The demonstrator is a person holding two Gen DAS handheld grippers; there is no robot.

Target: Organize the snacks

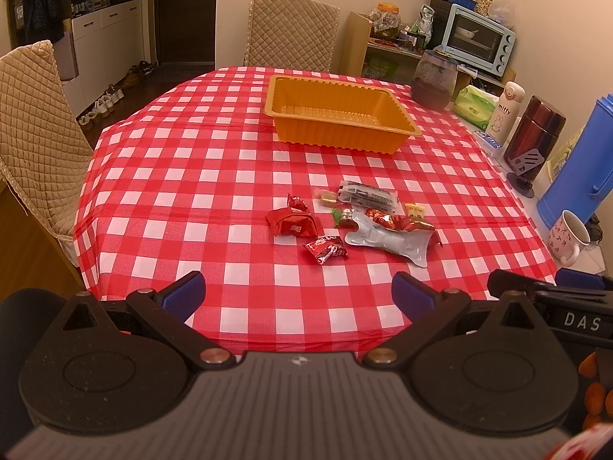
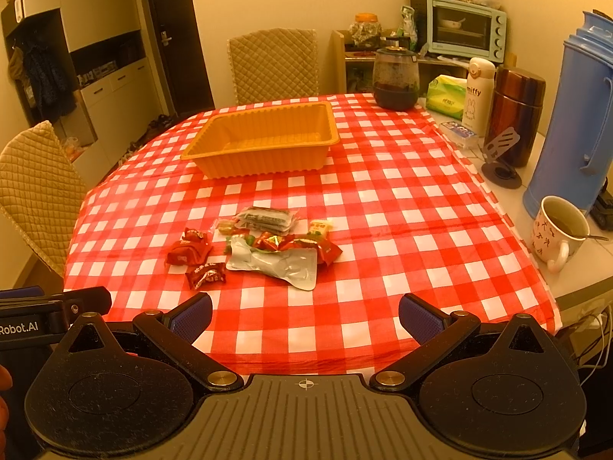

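Both the left gripper (image 1: 299,293) and the right gripper (image 2: 305,314) hover at the bench's (image 1: 172,176) near edge, jaws spread wide and empty. The snacks (image 1: 356,216) lie heaped mid-bench, with the empty orange tray (image 1: 341,115) beyond them at 12 o'clock. The likely risk is that overlapping wrappers drag neighbours along, or that the limp silver pouch (image 1: 387,239) slips out. The labels are too small to read, and whatever lies under the pouch is hidden.

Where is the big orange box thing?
In both wrist views the empty orange plastic tray sits on the far side of the checkered table, beyond the pile of snack packets.
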